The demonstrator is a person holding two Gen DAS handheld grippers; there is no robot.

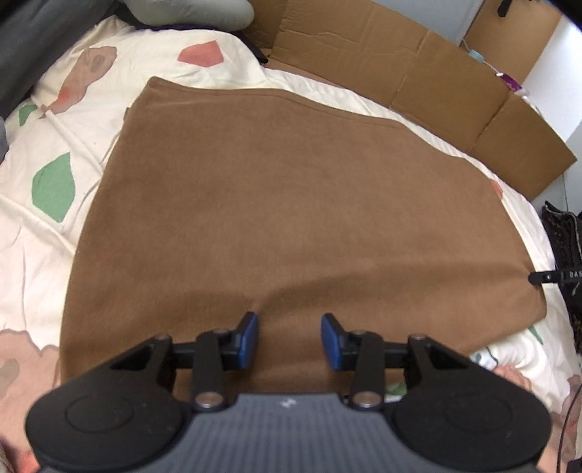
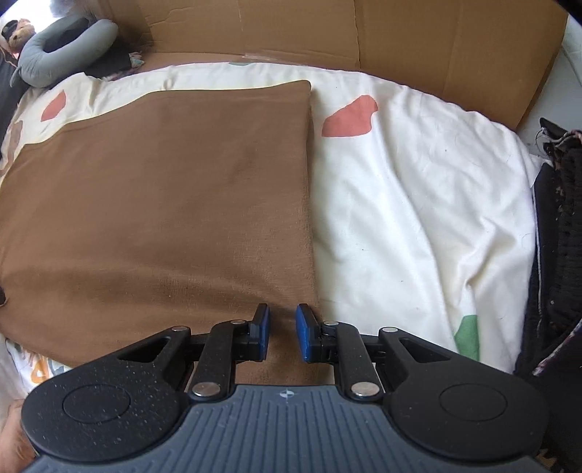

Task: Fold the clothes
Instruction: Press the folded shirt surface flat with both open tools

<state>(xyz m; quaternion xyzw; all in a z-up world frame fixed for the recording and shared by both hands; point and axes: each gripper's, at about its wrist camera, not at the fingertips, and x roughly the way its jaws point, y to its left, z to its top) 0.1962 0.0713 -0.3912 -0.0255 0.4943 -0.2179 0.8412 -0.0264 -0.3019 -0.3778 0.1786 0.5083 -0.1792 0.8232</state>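
Observation:
A brown cloth (image 1: 291,189) lies folded flat in a broad rectangle on the bed. In the left wrist view my left gripper (image 1: 290,327) hovers over its near edge around the middle. It is open, its blue pads (image 1: 251,334) well apart, with only flat fabric below them. The right wrist view shows the same cloth (image 2: 163,189) with its straight right edge running away from me. My right gripper (image 2: 282,320) is over the near right corner, just inside that edge. Its pads (image 2: 303,333) stand a narrow gap apart and pinch no fabric.
The bed has a white cover (image 2: 418,182) with red, green and tan patches. Flattened cardboard (image 2: 400,32) lines the far side. A grey curved pillow (image 2: 62,54) lies at the far left. Dark clothing (image 2: 556,236) is piled off the bed's right edge.

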